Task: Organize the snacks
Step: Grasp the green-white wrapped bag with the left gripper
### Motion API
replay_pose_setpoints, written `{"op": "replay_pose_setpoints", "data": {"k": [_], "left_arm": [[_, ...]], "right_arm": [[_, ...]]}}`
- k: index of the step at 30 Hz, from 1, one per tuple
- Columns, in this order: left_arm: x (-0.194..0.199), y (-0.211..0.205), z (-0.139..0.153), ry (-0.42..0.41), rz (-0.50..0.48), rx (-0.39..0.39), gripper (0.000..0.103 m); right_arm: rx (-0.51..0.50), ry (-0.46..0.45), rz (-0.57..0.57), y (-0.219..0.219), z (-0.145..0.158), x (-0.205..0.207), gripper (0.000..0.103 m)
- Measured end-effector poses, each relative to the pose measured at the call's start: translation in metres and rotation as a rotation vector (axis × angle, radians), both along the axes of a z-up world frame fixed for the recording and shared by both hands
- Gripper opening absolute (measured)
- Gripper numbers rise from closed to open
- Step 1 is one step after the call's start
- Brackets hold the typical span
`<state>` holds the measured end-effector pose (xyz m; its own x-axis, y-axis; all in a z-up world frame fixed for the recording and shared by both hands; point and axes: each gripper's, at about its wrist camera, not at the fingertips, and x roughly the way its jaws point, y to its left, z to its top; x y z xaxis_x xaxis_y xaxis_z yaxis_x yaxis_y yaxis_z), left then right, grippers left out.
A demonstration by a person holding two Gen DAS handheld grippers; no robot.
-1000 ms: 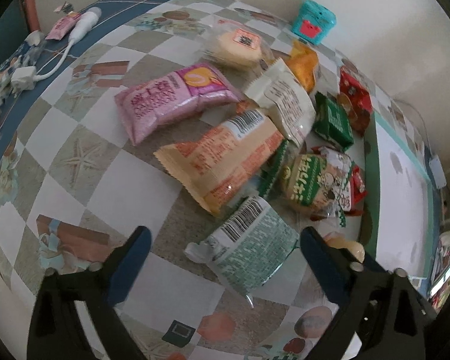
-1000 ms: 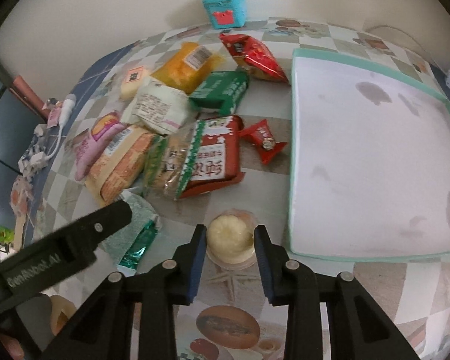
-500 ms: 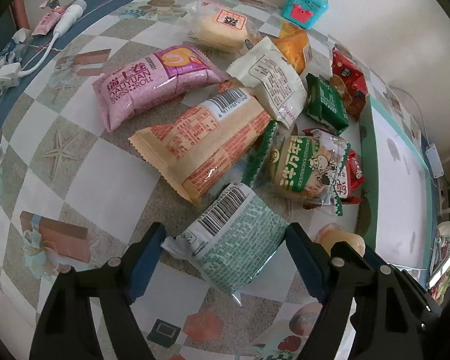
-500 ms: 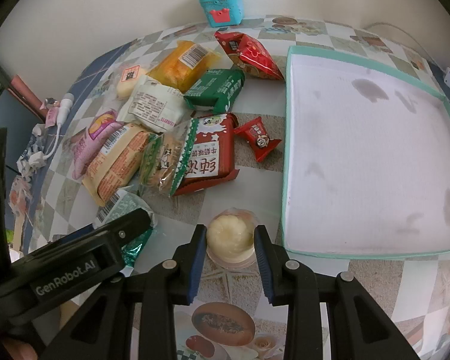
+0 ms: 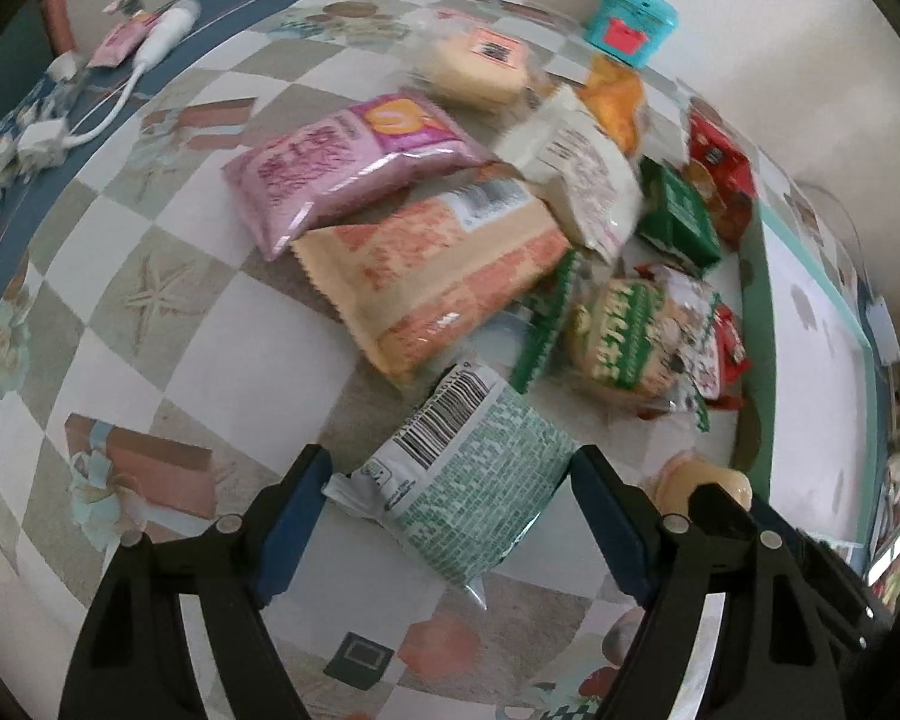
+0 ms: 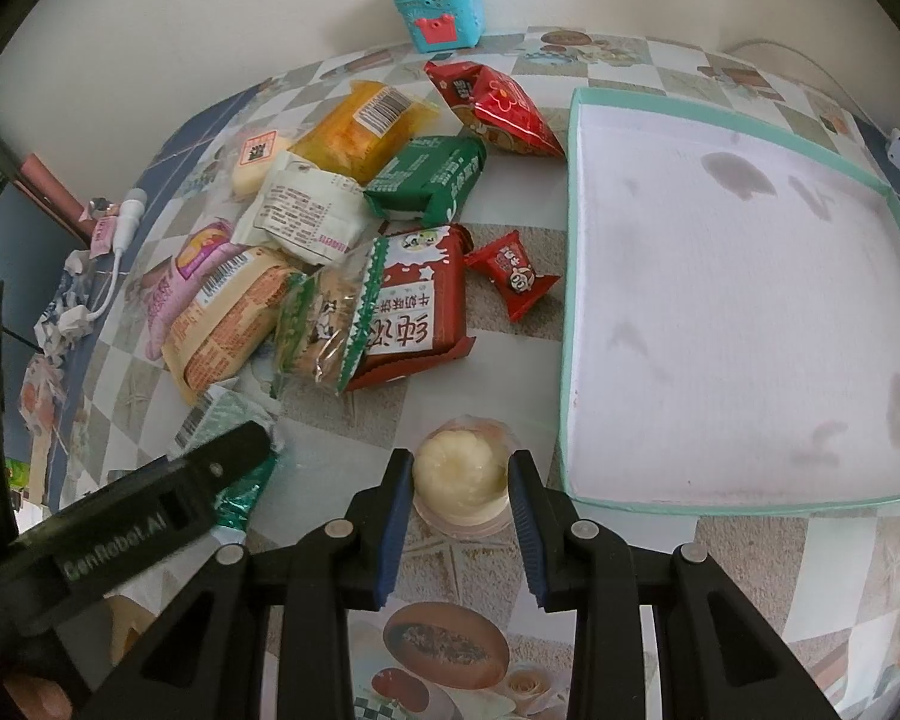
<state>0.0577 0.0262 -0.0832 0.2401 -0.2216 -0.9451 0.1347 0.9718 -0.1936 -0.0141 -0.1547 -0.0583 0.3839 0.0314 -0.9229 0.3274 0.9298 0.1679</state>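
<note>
A pile of snack packets lies on the checkered tablecloth. My left gripper has its jaws on both sides of a green-and-white patterned packet, touching its edges. In the right wrist view my right gripper is shut on a round pale pastry in clear wrap, which rests on the table beside the tray. A white tray with a teal rim lies to the right. The left gripper's black body shows at the lower left of that view.
The pile holds a pink roll packet, an orange packet, a white packet, a green box, red packets and a small red candy. A teal box stands by the wall. A white charger cable lies far left.
My left gripper has narrowed its jaws onto the green-and-white packet. My right gripper stays shut on the round pastry, hardly moving.
</note>
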Motion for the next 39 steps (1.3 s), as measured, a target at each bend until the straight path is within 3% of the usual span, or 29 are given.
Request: {"op": "replay_pose_setpoints", "data": {"k": [13, 27, 29, 33, 39], "left_arm": [[-0.003, -0.025, 0.004, -0.013, -0.056, 0.007, 0.081], [-0.004, -0.037, -0.002, -0.031, -0.094, 0.068, 0.081], [-0.003, -0.039, -0.004, -0.030, -0.095, 0.071, 0.079], [-0.004, -0.039, -0.004, -0.041, -0.105, 0.067, 0.063], [-0.007, -0.036, 0.004, -0.036, -0.107, 0.042, 0.060]], "right_arm": [[0.015, 0.012, -0.025, -0.007, 0.000, -0.004, 0.035], [0.021, 0.022, -0.041, -0.010, 0.001, -0.006, 0.035], [0.018, 0.022, -0.040, -0.010, 0.001, -0.006, 0.035], [0.016, 0.022, -0.039, -0.009, 0.001, -0.006, 0.035], [0.023, 0.013, -0.033, -0.009, 0.003, -0.006, 0.034]]}}
